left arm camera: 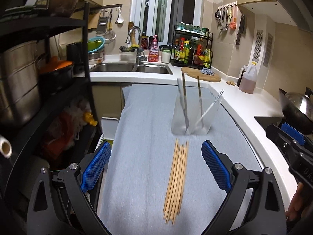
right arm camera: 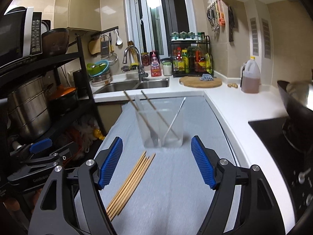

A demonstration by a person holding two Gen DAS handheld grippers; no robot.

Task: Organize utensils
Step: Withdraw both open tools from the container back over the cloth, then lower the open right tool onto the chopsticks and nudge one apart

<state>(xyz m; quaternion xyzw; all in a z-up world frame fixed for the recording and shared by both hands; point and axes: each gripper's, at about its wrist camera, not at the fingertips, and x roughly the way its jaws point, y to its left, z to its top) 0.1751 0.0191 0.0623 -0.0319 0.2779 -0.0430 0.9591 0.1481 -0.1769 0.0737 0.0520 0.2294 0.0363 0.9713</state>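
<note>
Grey-blue cloth (left arm camera: 146, 137) spread over the work surface. Clear divided holder (right arm camera: 161, 126) upright on cloth, containing fork (right arm camera: 154, 138) and chopsticks. Bamboo skewers (left arm camera: 176, 178) bundled flat just before holder. Left gripper (left arm camera: 156, 164) fingers wide apart, straddling skewers, empty. Right gripper (right arm camera: 156, 162) likewise spread, empty.

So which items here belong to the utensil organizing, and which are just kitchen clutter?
Part of the job:
wooden chopsticks
clear holder
fork
left gripper
right gripper

Just lying about:
cutting board
oil jug
sink
wok
</note>
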